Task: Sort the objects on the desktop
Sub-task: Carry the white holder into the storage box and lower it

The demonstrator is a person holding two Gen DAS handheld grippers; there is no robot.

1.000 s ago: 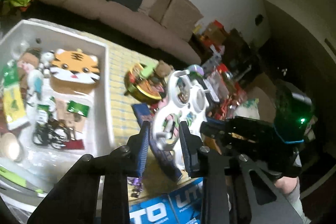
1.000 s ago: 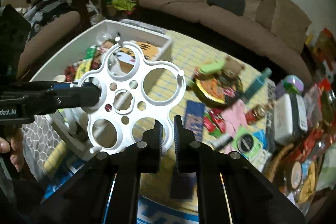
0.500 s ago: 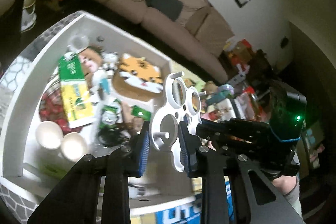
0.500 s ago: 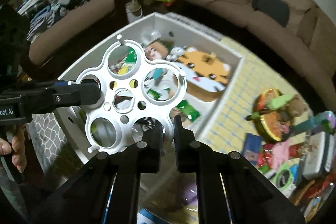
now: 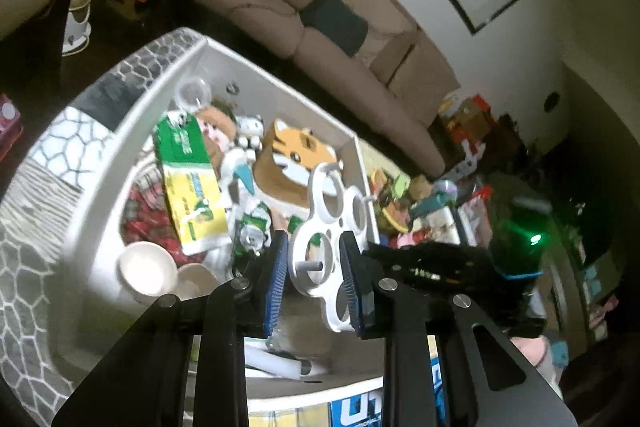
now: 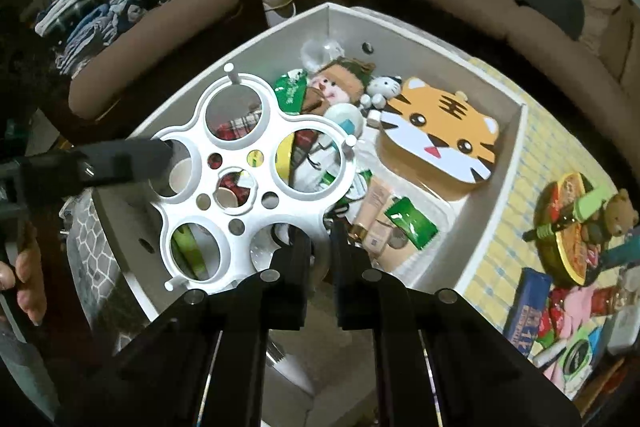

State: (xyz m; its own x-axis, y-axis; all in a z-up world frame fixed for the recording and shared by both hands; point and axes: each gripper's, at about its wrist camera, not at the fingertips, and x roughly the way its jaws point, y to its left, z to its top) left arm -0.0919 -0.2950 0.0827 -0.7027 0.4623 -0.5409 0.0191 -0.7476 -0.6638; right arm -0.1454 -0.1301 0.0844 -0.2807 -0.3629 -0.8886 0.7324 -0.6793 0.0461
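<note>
Two grippers hold one white ring rack [image 6: 256, 183] above the white bin [image 6: 490, 215].

From the left in the right wrist view, a hand [image 6: 24, 275] grips the left gripper's handle, and the left gripper [image 5: 314, 277] reaches in level from that side, its blue-padded fingers [image 5: 276, 279] clamped across one loop of the rack. The right gripper [image 6: 320, 247] points steeply down, its fingers nearly together and pinching the rack's near rim. Under the rack the bin holds a green and yellow packet [image 5: 188, 183], small plush dolls [image 6: 340, 83] and a tiger-face box [image 6: 440, 135]. Right of the bin, on the yellow checked bench [image 6: 540, 155], lie a round tin [image 6: 568, 227] and a blue box [image 6: 528, 303] whose lettering is too small to read.
</note>
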